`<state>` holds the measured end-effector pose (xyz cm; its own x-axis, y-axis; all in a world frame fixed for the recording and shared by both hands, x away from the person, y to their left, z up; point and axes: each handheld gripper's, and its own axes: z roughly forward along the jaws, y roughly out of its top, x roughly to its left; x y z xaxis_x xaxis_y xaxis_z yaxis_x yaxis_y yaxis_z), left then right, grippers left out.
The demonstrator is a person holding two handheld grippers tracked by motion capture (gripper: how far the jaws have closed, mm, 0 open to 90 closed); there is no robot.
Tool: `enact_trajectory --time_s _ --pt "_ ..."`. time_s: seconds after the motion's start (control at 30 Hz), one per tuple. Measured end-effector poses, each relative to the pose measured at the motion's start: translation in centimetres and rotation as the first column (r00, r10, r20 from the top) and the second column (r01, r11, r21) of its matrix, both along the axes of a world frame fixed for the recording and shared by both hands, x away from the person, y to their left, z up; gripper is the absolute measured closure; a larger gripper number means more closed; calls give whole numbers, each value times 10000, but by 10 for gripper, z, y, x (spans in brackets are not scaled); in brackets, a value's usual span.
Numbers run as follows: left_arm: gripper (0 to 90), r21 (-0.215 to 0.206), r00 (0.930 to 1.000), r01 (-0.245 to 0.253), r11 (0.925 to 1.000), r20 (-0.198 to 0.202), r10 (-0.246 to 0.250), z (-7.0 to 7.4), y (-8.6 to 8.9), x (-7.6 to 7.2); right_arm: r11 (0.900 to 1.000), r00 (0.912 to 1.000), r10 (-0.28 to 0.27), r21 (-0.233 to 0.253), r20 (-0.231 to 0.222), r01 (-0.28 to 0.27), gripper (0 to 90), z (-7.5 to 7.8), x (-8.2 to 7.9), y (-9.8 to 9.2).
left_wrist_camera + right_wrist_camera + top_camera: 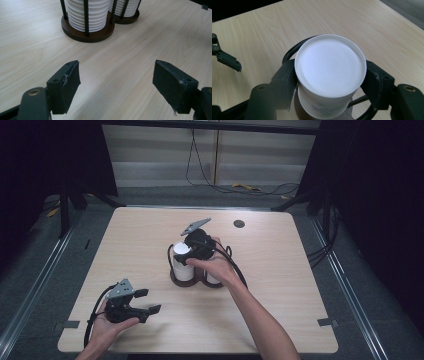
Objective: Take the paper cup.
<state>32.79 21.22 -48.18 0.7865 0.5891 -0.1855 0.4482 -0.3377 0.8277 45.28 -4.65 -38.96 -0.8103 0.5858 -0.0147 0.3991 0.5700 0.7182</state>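
Observation:
A dark wooden holder [186, 282] with black rods carries two stacks of white ribbed cups [86, 13] at the table's middle. The top cup [329, 65] of the left stack stands upside down, its flat bottom facing up. My right gripper [186, 254] reaches over the holder from the right and is shut on this cup, one jaw pressed against each side [329, 82]. My left gripper [149, 301] is held low near the front left of the table, open with nothing between its jaws [116, 72]. It points at the holder's base [86, 35] from a short distance.
A small black round disc [239, 223] lies at the back of the table [280, 285]. Grey tape marks [327, 322] sit near the front corners. Cables run over the floor behind the table. Bare wood lies between my left gripper and the holder.

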Motion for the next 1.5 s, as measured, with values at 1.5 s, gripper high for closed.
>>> enact_trajectory --time_s 1.5 --pt "218 -53 10000 15 10000 -13 -15 0 1 0 9986 9978 204 -484 -629 -235 368 15 6 0"
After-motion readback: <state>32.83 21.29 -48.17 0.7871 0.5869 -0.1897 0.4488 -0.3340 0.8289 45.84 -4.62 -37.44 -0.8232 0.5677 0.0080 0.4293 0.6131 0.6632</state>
